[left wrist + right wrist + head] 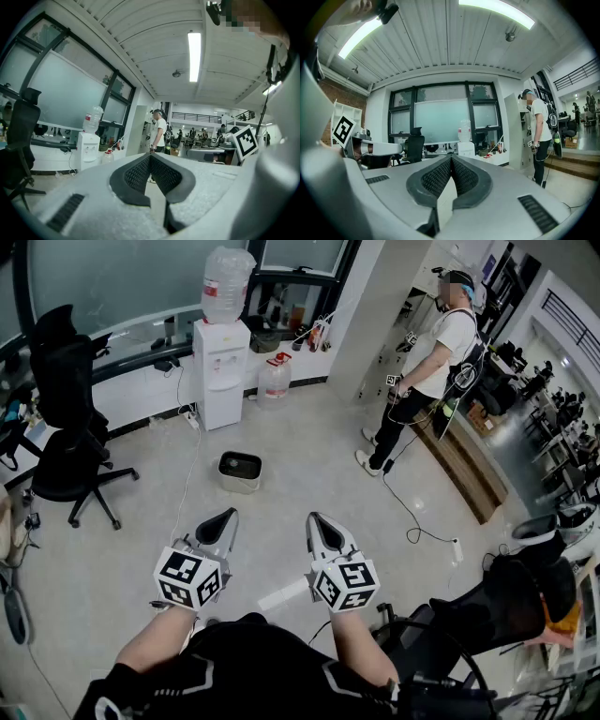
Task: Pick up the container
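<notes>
A small beige container (240, 471) with a dark open top sits on the floor ahead of me, a little left of centre. My left gripper (226, 517) is held low in front of my body, shut with nothing in it, its tip pointing toward the container from well short of it. My right gripper (318, 519) hangs beside it to the right, also shut and empty. In the left gripper view the left gripper's (150, 157) pads meet at the tip. The right gripper view shows the right gripper's (452, 159) pads closed too. The container is hidden in both gripper views.
A white water dispenser (221, 360) with a bottle stands behind the container, a spare water jug (275, 379) to its right. A black office chair (66, 418) is at left. A person (429, 367) in a white shirt stands at right, with a cable (412, 512) on the floor.
</notes>
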Demonstrator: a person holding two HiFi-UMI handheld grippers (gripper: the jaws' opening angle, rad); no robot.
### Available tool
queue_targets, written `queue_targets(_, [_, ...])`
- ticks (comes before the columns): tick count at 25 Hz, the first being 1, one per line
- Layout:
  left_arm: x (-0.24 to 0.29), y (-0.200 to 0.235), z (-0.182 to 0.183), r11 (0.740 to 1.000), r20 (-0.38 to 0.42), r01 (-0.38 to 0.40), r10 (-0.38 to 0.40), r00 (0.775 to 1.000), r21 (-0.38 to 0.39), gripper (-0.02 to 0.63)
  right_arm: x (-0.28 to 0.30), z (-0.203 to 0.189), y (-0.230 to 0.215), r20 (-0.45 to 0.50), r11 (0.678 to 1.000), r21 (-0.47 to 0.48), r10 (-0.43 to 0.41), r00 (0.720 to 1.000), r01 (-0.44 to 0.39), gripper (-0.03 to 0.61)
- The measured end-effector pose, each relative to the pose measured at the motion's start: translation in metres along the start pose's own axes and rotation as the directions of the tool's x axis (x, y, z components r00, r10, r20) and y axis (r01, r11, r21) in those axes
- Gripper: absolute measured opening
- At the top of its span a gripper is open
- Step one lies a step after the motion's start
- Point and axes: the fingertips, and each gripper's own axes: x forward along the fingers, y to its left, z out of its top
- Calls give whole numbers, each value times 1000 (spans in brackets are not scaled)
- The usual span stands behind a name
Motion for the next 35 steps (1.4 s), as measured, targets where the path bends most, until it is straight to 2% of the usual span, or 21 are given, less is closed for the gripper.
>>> queue_targets(22, [-13,16,-2,1000,9,-16,16,1000,-2,8,6,-2,19,24,999,44,21,1000,-22,8])
queue_targets(35, [-37,46,-1,999,7,50,-50,999,-6,8,16,-4,55,22,998,50,-41,999,40,8])
